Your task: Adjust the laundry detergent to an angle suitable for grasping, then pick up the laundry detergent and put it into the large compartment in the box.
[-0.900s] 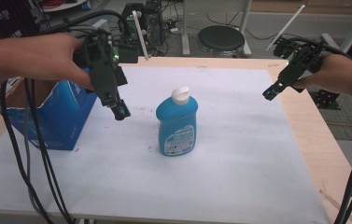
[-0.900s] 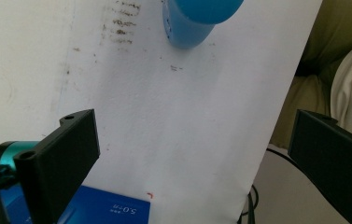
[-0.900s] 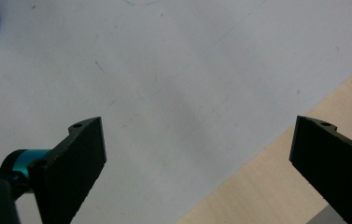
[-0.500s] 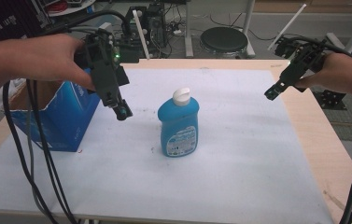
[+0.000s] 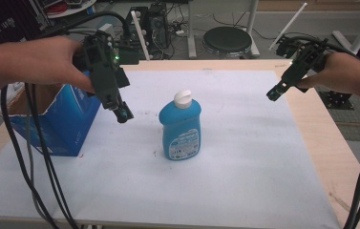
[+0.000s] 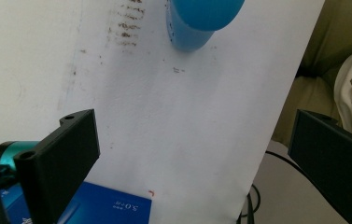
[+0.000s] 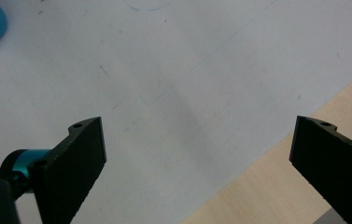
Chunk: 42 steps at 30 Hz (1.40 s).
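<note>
Barely shifted since before: both gaping claws, left claw, right claw, flanking glossy blue plastic bottle.

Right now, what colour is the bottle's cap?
White, on the blue bottle; the cap shows best in the high view.

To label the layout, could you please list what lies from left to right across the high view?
Blue box → left claw → blue bottle → right claw.

bottle mid-sheet, box at its left
</note>
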Tool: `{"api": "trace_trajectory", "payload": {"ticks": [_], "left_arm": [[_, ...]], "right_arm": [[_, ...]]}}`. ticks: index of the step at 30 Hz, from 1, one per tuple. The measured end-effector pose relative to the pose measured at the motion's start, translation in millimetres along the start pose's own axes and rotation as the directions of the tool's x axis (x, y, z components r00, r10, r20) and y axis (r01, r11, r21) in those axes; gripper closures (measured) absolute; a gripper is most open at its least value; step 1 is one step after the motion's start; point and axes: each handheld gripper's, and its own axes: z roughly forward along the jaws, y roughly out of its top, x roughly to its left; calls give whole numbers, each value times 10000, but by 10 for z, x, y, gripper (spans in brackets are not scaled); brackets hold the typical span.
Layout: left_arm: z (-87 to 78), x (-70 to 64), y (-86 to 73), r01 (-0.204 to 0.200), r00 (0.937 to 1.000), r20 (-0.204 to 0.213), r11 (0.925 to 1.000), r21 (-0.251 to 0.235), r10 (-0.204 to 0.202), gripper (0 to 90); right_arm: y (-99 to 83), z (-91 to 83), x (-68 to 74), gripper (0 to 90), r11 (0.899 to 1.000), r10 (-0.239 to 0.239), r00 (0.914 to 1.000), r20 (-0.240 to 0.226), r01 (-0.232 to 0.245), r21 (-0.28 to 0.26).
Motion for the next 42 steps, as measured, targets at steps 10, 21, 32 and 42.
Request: {"api": "trace_trajectory", "payload": {"ticks": [10,21,32,42], "left_arm": [[5,-9,14,-27,10000,-31,10000,5,27,20],[-13,-22,34,-59,10000,-39,9998,-205,59,21],[-23,-70,147,-43,10000,-65,9996,-292,41,20],[32,-103,409,-544,9985,25,9979,-355,545,20]], "right_arm": [[-16,-30,7,28,10000,-9,10000,2,9,-98],[-3,-33,9,28,9999,-45,10000,27,46,-101],[7,-34,19,28,10000,-29,10000,41,30,-82],[10,-37,27,28,9999,-84,10000,50,85,-83]]}}
